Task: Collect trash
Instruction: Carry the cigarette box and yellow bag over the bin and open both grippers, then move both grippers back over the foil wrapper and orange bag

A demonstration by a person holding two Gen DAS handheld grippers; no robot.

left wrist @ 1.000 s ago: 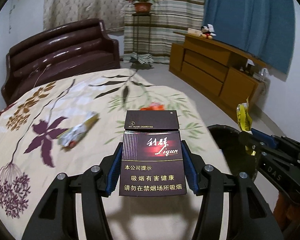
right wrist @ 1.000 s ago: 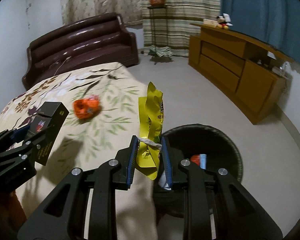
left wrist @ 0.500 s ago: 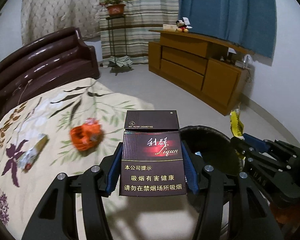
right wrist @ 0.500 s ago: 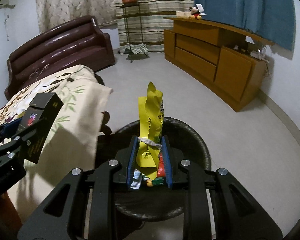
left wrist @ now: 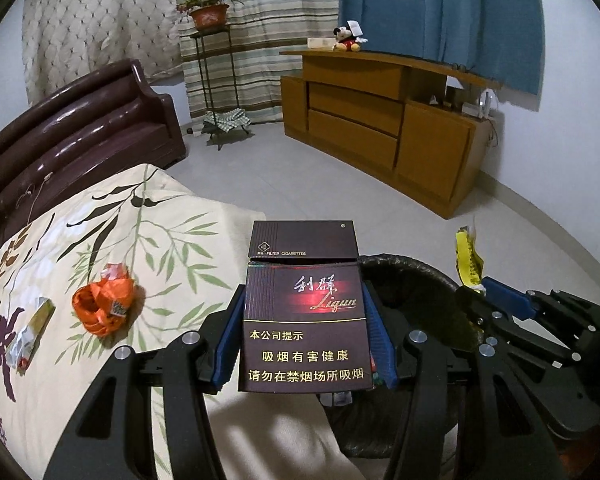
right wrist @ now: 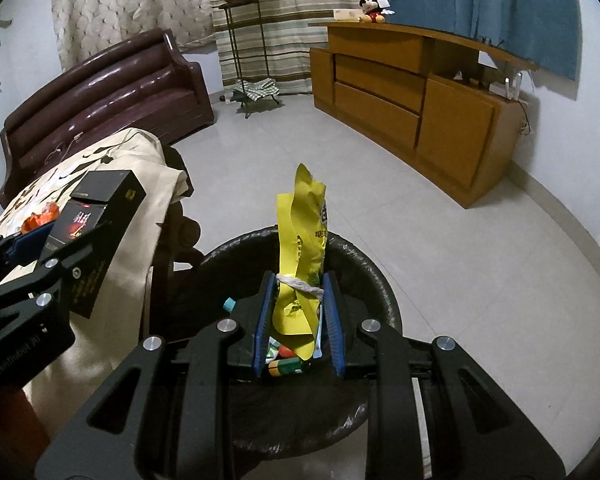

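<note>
While gripped, cigarette pack (left wrist: 305,320) stands upright.

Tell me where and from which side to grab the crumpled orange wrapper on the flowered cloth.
Grip the orange wrapper across its bunched middle, coming from above with fingers either side. It lies loosely crumpled on the flowered cloth, clear of the neighbouring gold wrapper, so a top-down pinch should gather it.

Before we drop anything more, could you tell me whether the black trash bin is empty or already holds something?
Not empty: in the right wrist view, colourful packaging lies inside the trash bin, seen below the yellow wrapper.
</note>
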